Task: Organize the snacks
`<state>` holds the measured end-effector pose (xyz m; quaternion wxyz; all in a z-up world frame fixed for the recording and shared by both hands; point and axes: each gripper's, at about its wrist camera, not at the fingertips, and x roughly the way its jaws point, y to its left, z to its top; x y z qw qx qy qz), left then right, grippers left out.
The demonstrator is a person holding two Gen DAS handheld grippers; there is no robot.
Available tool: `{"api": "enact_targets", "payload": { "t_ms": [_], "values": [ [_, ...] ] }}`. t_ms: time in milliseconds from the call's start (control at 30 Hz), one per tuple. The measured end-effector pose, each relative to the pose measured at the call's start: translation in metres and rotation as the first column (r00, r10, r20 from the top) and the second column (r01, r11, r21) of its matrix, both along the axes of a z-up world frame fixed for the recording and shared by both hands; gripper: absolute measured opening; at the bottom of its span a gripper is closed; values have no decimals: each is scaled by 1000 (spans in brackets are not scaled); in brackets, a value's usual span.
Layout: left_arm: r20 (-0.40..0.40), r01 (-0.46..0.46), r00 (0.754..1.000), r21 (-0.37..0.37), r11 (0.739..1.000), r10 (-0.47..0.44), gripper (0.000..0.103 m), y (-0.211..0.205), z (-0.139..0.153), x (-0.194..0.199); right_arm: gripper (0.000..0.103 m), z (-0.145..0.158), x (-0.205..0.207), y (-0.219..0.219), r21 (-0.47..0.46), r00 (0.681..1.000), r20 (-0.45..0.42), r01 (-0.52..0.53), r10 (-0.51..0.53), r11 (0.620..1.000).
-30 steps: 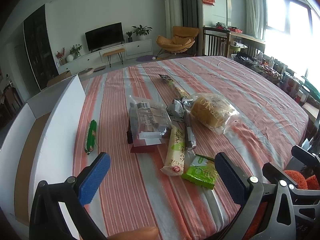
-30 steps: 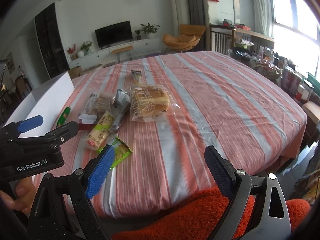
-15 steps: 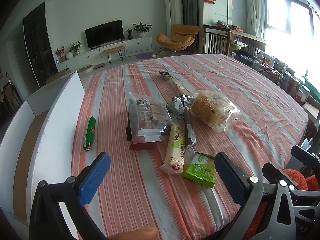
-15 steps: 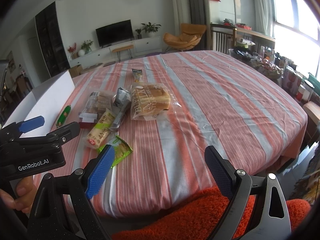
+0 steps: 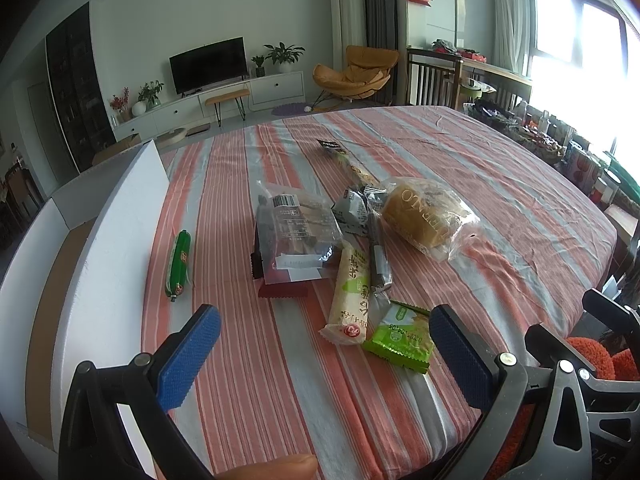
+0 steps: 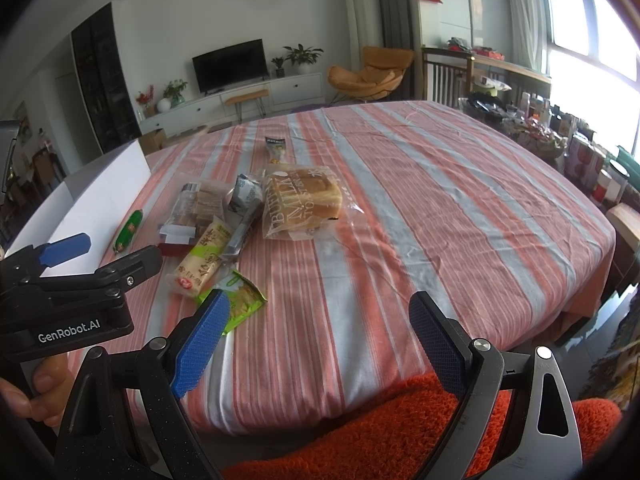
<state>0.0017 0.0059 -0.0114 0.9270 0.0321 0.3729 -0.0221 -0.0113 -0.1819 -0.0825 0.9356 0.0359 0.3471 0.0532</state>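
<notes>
Left gripper (image 5: 320,344) has edged toward the flat green foil packet (image 5: 400,338) at the striped tablecloth's (image 5: 500,168) near edge; both grippers' fingers wide, empty; right gripper (image 6: 316,336) idle.

Snacks are all in a loose pile mid-tabletop: a bagged bread loaf (image 5: 426,216) lying on its side, a clear pack of brown biscuits (image 5: 294,232) overlapping a dark red packet (image 5: 282,291), and a small grey pouch (image 5: 352,210) between them. Nearer the edge, a long cream wrapper (image 5: 350,294) lies beside a flat green packet (image 5: 400,336). A green sausage stick (image 5: 178,262) sits apart by the white box (image 5: 112,232), and a slim dark-topped stick pack (image 5: 346,160) lies farther back
</notes>
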Motion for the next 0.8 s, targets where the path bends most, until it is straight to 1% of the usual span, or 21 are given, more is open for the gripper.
{"api": "enact_targets", "payload": {
  "t_ms": [800],
  "values": [
    [-18, -1, 1000, -2, 1000, 1, 103, 1, -4, 1, 93, 0, 1, -1, 2, 1000, -3, -1, 1, 1000]
  ]
}}
